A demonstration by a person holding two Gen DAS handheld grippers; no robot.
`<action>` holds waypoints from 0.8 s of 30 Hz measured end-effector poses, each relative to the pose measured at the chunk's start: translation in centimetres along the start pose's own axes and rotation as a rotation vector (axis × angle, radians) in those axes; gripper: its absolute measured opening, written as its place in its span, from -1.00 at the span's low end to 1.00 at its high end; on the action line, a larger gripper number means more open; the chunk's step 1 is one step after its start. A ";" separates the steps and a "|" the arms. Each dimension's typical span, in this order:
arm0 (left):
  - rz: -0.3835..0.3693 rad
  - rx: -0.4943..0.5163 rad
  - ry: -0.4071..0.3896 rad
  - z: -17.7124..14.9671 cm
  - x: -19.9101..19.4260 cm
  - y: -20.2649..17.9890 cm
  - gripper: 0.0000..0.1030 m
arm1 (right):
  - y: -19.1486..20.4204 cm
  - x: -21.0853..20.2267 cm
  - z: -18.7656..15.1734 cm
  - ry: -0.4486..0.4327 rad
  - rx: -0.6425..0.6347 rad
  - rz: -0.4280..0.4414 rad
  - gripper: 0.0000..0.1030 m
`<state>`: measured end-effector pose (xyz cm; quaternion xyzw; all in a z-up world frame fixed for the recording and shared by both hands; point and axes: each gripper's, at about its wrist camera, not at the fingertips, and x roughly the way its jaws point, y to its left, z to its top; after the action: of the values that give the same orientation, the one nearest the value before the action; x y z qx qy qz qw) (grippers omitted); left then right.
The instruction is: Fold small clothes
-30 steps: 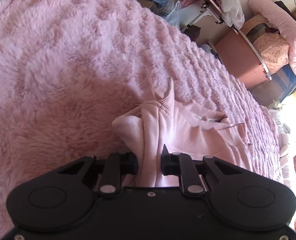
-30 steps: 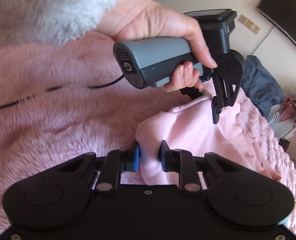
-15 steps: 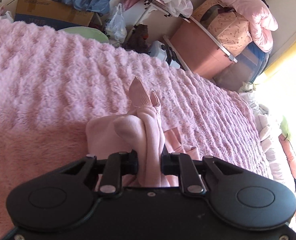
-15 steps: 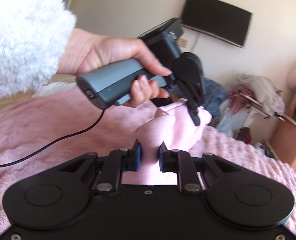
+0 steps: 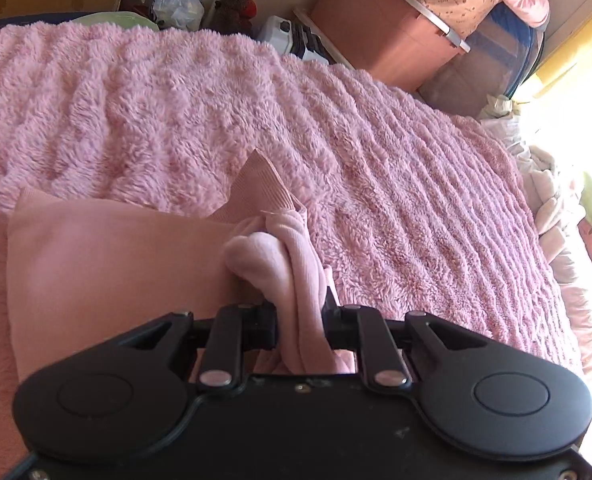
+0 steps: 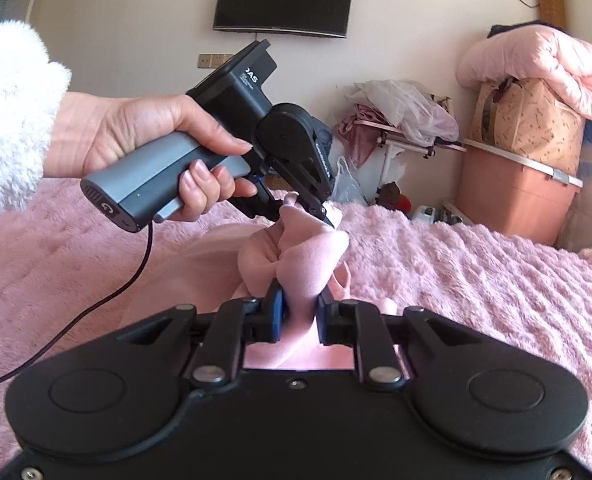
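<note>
- Since a second ago, both grippers have lifted with the pink garment point(image 5: 108, 264) pinched in them: the right wrist view, which looked down on the blanket, now looks level across the room, and the left wrist view has swung toward the far clutter.
- Left gripper point(image 5: 300, 316): its fingers point(image 5: 262, 326) are pressed onto a bunched roll of the garment, which passes between them and bulges just beyond the tips. A ribbed cuff or hem point(image 5: 258, 184) stands up past the bunch.
- In the left wrist view the rest of the garment spreads as a smooth panel to the left, over the fluffy pink blanket point(image 5: 375, 160).
- Right gripper point(image 6: 299, 314): its blue-padded fingers point(image 6: 274, 316) pinch a gathered fold of the same garment, which rises between them in a puckered knot.
- In the right wrist view the left gripper point(image 6: 315, 212) shows from outside, held by the person's left hand point(image 6: 148, 152) in a white fleecy sleeve point(image 6: 12, 116); its tips bite the top of the knot, just beyond the right gripper's hold. A black cable point(image 6: 96, 304) trails from its handle over the blanket.
- Garment position: held off the blanket at its gathered part between the two grippers, the lower cloth draping toward the bed.
- Far side: a wall-mounted screen point(image 6: 283, 2), a pink storage box point(image 6: 515, 196) with a patterned bag point(image 6: 531, 120) and a rolled pink duvet point(image 6: 535, 64) on top, and plastic bags point(image 6: 407, 108) over a rack.
</note>
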<state>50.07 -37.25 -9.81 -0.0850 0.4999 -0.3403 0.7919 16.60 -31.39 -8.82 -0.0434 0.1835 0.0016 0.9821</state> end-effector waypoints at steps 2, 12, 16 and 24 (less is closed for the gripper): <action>0.019 0.017 0.014 -0.6 1.6 -0.7 -0.69 | -1.4 0.5 -1.1 0.016 0.048 0.001 -0.69; 0.117 0.113 0.056 -2.7 7.6 -2.4 -0.56 | -5.0 2.4 -5.7 0.085 0.175 -0.014 -0.68; 0.139 0.120 0.050 -2.9 8.3 -2.9 -0.33 | -5.0 2.3 -6.2 0.090 0.186 -0.023 -0.65; 0.132 0.284 -0.061 -2.5 2.3 -6.2 -0.07 | -5.1 0.1 -5.3 0.079 0.135 -0.077 -0.22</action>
<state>45.68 -42.84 -9.74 0.0507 0.4270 -0.3519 0.8314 14.90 -36.93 -13.32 0.0157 0.2200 -0.0504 0.9741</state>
